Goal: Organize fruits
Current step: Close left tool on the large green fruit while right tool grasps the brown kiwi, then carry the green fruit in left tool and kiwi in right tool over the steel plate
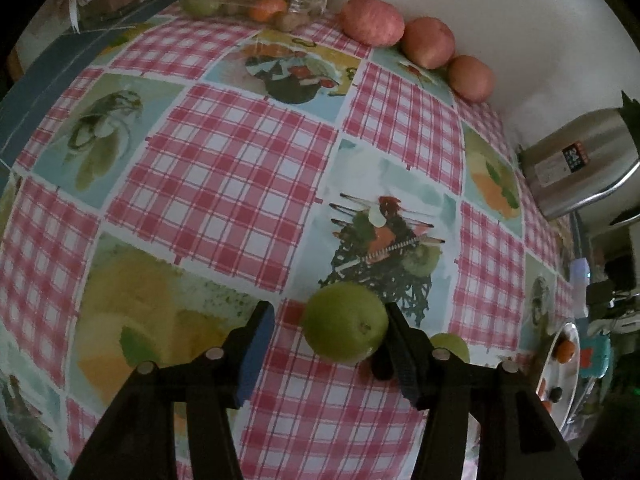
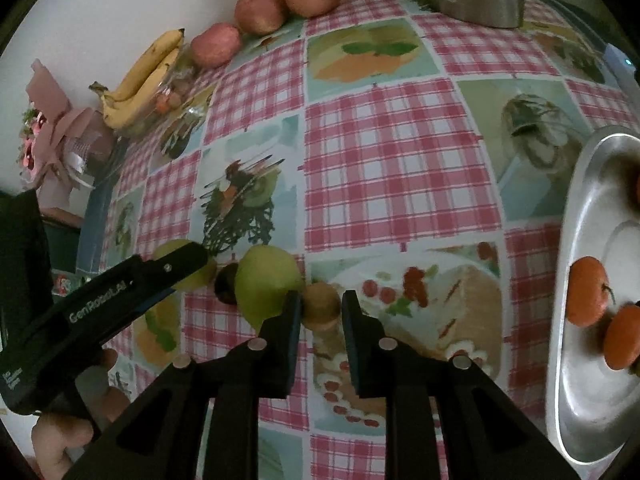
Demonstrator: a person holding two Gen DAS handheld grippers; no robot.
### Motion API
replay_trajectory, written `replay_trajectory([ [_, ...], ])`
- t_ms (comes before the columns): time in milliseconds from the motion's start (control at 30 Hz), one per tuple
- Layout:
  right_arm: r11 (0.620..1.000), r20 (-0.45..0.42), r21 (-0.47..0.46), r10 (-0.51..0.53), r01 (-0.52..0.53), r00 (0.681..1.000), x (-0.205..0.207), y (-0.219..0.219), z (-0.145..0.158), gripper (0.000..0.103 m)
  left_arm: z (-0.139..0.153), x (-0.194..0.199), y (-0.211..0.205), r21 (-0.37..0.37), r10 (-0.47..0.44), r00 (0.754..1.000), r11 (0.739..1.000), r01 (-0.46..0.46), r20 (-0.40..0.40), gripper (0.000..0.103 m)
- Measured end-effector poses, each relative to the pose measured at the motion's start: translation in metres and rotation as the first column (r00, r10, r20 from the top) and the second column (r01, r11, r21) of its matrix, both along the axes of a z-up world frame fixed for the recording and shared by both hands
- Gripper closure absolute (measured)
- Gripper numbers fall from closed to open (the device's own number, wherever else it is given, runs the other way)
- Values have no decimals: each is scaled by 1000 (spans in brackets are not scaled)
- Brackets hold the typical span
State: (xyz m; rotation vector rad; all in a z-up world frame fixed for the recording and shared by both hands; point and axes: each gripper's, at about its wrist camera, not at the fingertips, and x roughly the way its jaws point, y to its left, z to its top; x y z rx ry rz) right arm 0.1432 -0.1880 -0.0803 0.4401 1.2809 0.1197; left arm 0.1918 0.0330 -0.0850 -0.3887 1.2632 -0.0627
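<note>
Covering the counter (image 1: 224, 168), a checked cloth fills both views. A steel tray (image 2: 592, 380) with oranges (image 2: 588, 292) sits at right. Lower centre, the left gripper (image 1: 328, 344) has its jaws spread, a green apple (image 1: 346, 322) between them touching one finger, while the right gripper (image 2: 320, 320) brackets a kiwi (image 2: 322, 306), jaws apart.

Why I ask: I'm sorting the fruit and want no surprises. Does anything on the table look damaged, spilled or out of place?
Nothing looks spilled or damaged. The only untidy bit: green fruits and a small brown one lie loose on the tablecloth near the hand-held grippers, while the oranges sit on the metal plate and the red apples line the wall.
</note>
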Motion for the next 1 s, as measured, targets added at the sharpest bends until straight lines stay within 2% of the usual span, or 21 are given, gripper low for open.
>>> replay_trajectory([
  [133,1000,7,5,-17,17,1000,2,-1,-1,80,-1,0,0,-4,-2,1000,1000,2,3,47],
  [200,999,0,8,-34,34,999,2,-4,-3,72,-2,0,-1,-15,-5,1000,1000,5,0,52],
  [267,998,-7,26,-62,62,998,1,-11,-6,66,-2,0,-2,-7,-9,1000,1000,9,-1,53],
  [433,984,-25,134,-116,118,993,-1,-23,-14,66,-3,1,-3,-9,-6,1000,1000,6,-1,53],
  [500,984,-24,135,-114,116,993,-1,-22,-13,66,-3,0,-3,-21,-6,1000,1000,6,-2,57],
  [533,984,-23,135,-114,116,993,-2,-21,-13,69,-3,0,-3,-33,-8,1000,999,8,-2,59],
  [567,983,-24,145,-113,115,993,-2,-20,-13,77,-3,0,-3,-36,-8,1000,999,8,-2,60],
  [600,981,-26,159,-111,113,994,-2,-21,-13,77,-2,0,-2,-32,-11,1000,999,11,-3,60],
  [800,981,-28,168,-98,101,995,-4,-19,-11,77,1,0,1,-29,4,1000,1000,-4,-8,60],
  [1000,981,15,167,-107,103,994,-9,-23,6,77,18,-2,5,-45,23,999,999,-22,23,60],
])
